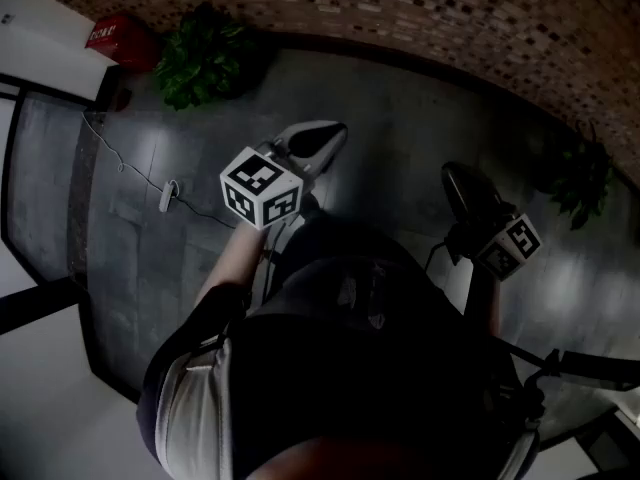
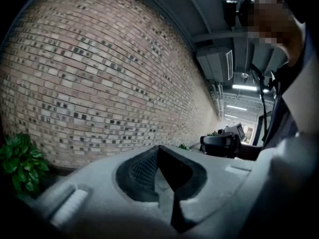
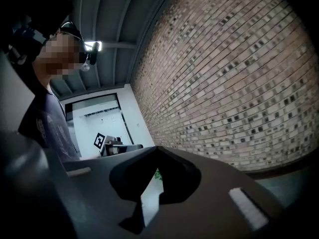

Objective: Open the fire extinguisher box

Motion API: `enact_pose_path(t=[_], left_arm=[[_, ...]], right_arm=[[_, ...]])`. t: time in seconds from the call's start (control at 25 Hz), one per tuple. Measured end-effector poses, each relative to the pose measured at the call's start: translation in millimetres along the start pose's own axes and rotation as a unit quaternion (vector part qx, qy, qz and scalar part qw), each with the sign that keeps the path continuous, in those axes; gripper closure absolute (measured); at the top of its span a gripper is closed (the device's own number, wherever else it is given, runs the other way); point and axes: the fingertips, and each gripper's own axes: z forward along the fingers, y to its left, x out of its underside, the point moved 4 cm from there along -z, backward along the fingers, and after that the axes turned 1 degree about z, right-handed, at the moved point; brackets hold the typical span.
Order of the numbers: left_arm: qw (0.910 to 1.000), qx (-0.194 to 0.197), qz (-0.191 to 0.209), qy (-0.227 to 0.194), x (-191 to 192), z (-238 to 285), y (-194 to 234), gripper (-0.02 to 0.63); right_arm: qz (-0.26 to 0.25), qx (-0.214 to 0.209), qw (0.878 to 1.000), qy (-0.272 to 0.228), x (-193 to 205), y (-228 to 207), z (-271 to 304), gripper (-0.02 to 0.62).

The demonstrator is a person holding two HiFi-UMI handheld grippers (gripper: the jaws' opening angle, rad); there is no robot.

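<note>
A red box with white print stands on the floor at the far upper left of the head view, against a white wall. It shows in neither gripper view. My left gripper is held out over the grey floor, far from the box, its jaws shut with nothing between them. My right gripper hangs to the right at about the same height. Its tips meet too and hold nothing. Both point towards the brick wall.
A green potted plant sits beside the red box, and another plant stands at the right by the wall. A thin cable with a plug lies across the floor at left. Dark glass panels line the left edge.
</note>
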Motion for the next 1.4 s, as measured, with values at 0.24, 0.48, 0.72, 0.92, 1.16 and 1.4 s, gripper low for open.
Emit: enact_pose_path(t=[0.24,0.48,0.72,0.92,1.16,1.4], left_arm=[[0.9991,-0.039,0.003,-0.013,-14.7,-56.1,73.4,0.609],[0.9941,-0.093,-0.030,-0.047,-16.7,-126.4,153.3,0.609],[0.9828,-0.165,-0.047,-0.070,-10.4,-192.8,197.8,0.609],[0.9645,-0.236,-0.080,-0.088,7.2,-240.9,221.6,0.609],[0.9396,-0.312,-0.107,-0.092,16.6,-273.3,242.3,0.609],[0.9087,-0.388,-0.124,-0.091,-0.9,-273.0,291.7,0.609]], right_arm=[[0.006,-0.028,0.999,0.031,4.3,19.8,102.8,0.594],[0.017,-0.123,0.990,0.059,-2.0,58.0,216.3,0.594],[-0.013,-0.180,0.977,0.115,13.7,85.7,300.3,0.594],[-0.017,-0.237,0.960,0.148,24.3,99.4,362.4,0.594],[-0.005,-0.309,0.932,0.191,41.7,106.5,433.8,0.594],[0.006,-0.388,0.893,0.226,44.2,91.8,518.3,0.594]])
